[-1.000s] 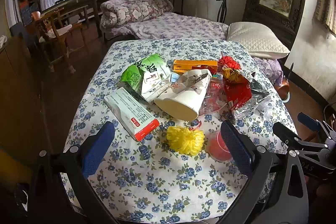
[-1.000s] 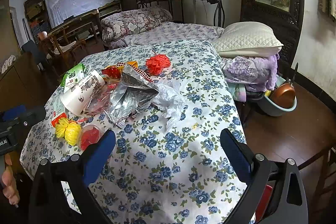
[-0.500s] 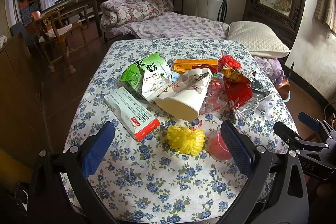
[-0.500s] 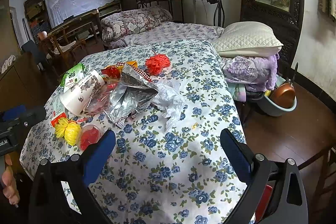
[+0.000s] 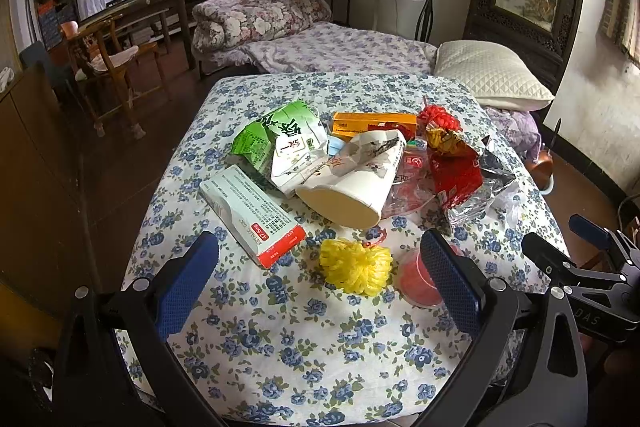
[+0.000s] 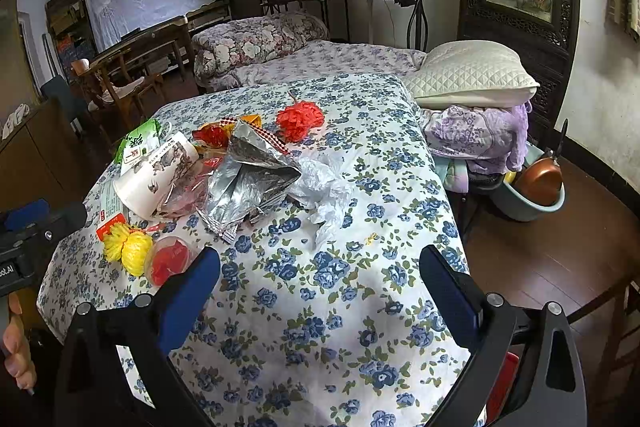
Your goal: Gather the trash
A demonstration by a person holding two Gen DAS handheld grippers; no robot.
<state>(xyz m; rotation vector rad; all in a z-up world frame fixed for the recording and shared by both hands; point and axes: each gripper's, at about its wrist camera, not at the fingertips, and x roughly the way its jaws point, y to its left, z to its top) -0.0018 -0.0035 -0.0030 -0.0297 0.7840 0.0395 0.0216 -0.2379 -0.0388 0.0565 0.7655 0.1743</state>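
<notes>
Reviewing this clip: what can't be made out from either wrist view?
- Small red cup: left view, its right side hidden behind the left tongs.
- Orange box: print too small; near edge covered by the paper cup.
- Trash bin: not in either view.
- Right tongs: open, holding nothing.

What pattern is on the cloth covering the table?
White with small blue flowers and green leaves, on the tablecloth; the right wrist view shows it best.
</notes>
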